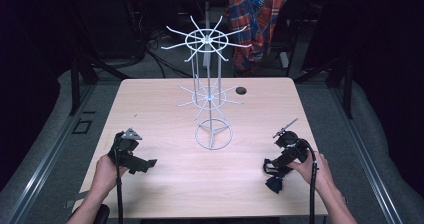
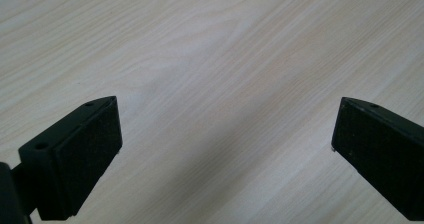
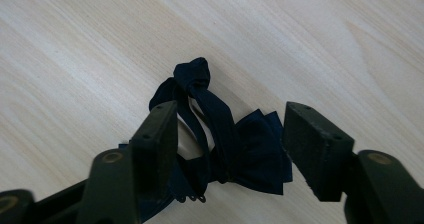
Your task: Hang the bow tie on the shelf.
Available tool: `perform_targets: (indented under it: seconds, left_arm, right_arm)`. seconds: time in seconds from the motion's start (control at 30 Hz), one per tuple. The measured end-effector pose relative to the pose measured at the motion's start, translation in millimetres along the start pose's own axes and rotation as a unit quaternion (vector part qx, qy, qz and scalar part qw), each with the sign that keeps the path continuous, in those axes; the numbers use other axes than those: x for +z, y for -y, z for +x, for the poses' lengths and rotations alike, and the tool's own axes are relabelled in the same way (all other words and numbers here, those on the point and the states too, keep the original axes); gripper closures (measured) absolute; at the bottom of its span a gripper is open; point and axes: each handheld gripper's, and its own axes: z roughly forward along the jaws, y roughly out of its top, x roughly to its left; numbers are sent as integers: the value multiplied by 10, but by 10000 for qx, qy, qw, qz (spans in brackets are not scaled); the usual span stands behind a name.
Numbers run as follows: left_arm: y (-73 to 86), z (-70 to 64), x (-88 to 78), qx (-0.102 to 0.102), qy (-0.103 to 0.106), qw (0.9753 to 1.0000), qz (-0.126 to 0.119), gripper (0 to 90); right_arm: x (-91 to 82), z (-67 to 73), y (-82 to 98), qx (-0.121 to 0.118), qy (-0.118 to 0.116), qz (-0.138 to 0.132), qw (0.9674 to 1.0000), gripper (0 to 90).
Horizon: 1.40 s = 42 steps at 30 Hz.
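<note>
One bow tie [image 3: 250, 149] — strap knot away from claw [image 3: 230, 139]

Dark navy bow tie [image 3: 250, 154] lying on the desk [image 3: 75, 59]

Soft dark blue fabric, folded into pleated wings with a narrow strap that loops away and ends in a small knotted bunch; tiny metal hooks show at one edge. It lies flat and loosely crumpled on the pale wood, near the desk's front right part in the high view [image 1: 275, 181], between the jaws of the right hand-held gripper [image 3: 230, 134]
</note>
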Motion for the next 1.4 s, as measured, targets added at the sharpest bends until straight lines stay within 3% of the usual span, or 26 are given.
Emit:
perform_targets:
  seconds: [0.07, 0.1, 0.37, 0.47, 0.5, 0.73, 0.97, 1.07, 1.17, 1.4]
  left_arm:
    - [6, 13, -5, -29, -25, 10000, 0, 0]
    - [9, 17, -7, -50, -32, 10000, -16, 0]
    - [4, 12, 4, -33, 16, 10000, 35, 0]
    - [3, 10, 9, -39, 25, 10000, 33, 0]
    - [3, 9, 9, -39, 25, 10000, 35, 0]
    - [8, 11, 2, -26, 17, 10000, 36, 0]
    - [7, 9, -1, -17, 12, 10000, 36, 0]
    - [7, 9, -2, -14, 14, 10000, 33, 0]
    - [8, 7, -1, -13, 21, 10000, 33, 0]
    - [14, 17, -3, -23, 12, 10000, 34, 0]
  right_arm:
    - [38, 29, 1, 42, -31, -56, 10000, 478]
    - [46, 37, -10, -60, 22, 52, 10000, 548]
    - [134, 72, -23, -146, -39, 264, 9995, 688]
    - [149, 84, -39, -249, -16, 407, 9989, 795]
    - [175, 106, -26, -103, -18, 248, 9996, 822]
    - [145, 103, -29, -137, 43, 261, 9996, 887]
    - [18, 70, -5, 13, -27, -256, 9997, 896]
    - [-54, 67, 7, 7, 88, -453, 9989, 898]
    - [-124, 82, 19, 52, 24, -809, 9967, 900]
    - [-301, 125, 35, -36, 99, -1258, 9920, 900]
